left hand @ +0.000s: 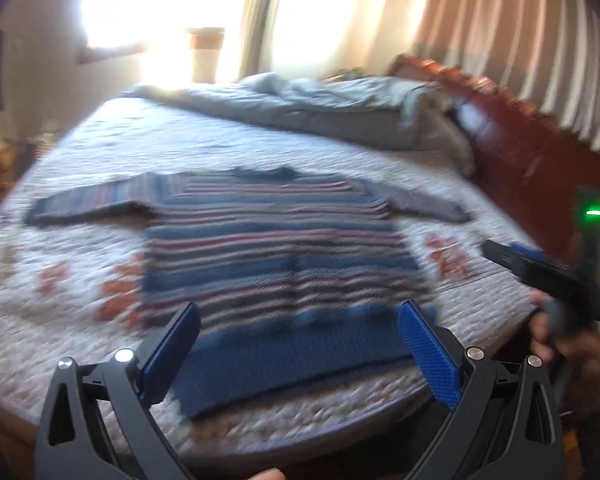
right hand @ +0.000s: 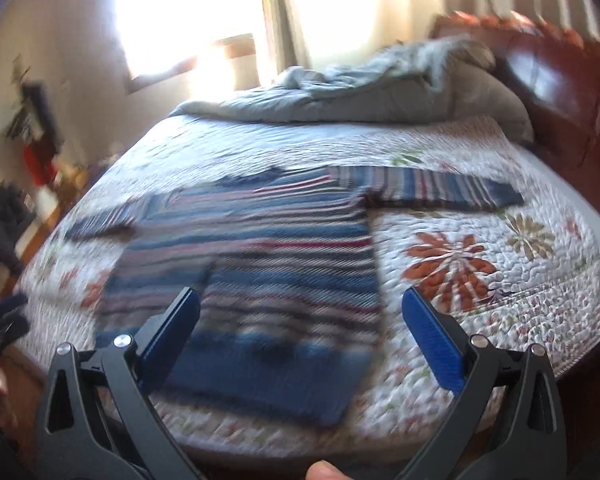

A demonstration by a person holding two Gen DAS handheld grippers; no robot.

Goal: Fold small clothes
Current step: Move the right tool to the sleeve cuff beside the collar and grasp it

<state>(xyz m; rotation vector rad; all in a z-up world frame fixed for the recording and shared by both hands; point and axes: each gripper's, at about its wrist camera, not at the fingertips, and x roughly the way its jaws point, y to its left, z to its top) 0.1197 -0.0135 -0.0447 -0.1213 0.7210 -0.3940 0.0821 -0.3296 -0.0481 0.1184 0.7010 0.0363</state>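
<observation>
Both grippers, left (left hand: 300, 344) and right (right hand: 300, 332), fingers wide apart, empty, above sweater (left hand: 276, 240) hem.

Bright, blown-out window (right hand: 188, 12) behind a bed (left hand: 228, 140) with floral quilt (right hand: 452, 268). Rumpled grey duvet (left hand: 340, 108) against dark red wooden headboard (left hand: 512, 128). Striped curtains (left hand: 512, 28) at right.

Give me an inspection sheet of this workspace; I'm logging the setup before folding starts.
Surface: quilted floral bedspread on a bed.
Job's things: striped sweater spread flat, sleeves out, unfolded.
Clutter: rumpled grey duvet at the far side.
Grippers: left hand-held gripper open, empty; right hand-held gripper open, empty.
Cables: nothing seen.
Surroundings: wooden headboard, bright curtained windows.
</observation>
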